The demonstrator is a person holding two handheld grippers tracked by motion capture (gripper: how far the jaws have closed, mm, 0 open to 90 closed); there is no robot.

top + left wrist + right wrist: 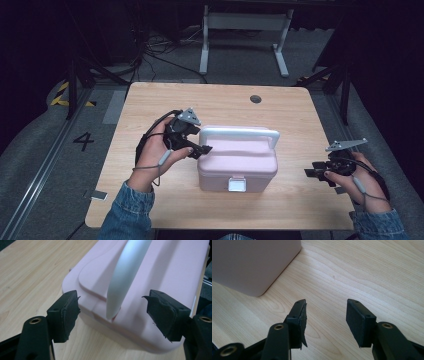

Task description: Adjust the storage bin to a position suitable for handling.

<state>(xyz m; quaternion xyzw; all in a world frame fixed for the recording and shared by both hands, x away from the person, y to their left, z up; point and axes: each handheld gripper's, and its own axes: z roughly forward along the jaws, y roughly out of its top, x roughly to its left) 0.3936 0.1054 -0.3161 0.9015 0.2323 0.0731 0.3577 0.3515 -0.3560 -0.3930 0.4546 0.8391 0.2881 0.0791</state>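
Observation:
A pink lidded box (237, 167) with a white latch (236, 184) and a raised white handle (239, 133) stands mid-table. My left gripper (204, 149) is at the box's left end, open. In the left gripper view the box (160, 277) lies just beyond the jaws and the handle (125, 277) rises between them, with my left gripper (112, 306) clear of it. My right gripper (310, 173) hovers open over the table to the right of the box, apart from it. The right gripper view has that gripper (325, 311) over bare wood, the box's corner (254, 265) at upper left.
The wooden table (150, 110) has a round cable hole (255, 99) near its far edge. A small grey object (98, 195) lies at the table's near left edge. A white desk frame (245, 35) and cables are on the floor beyond.

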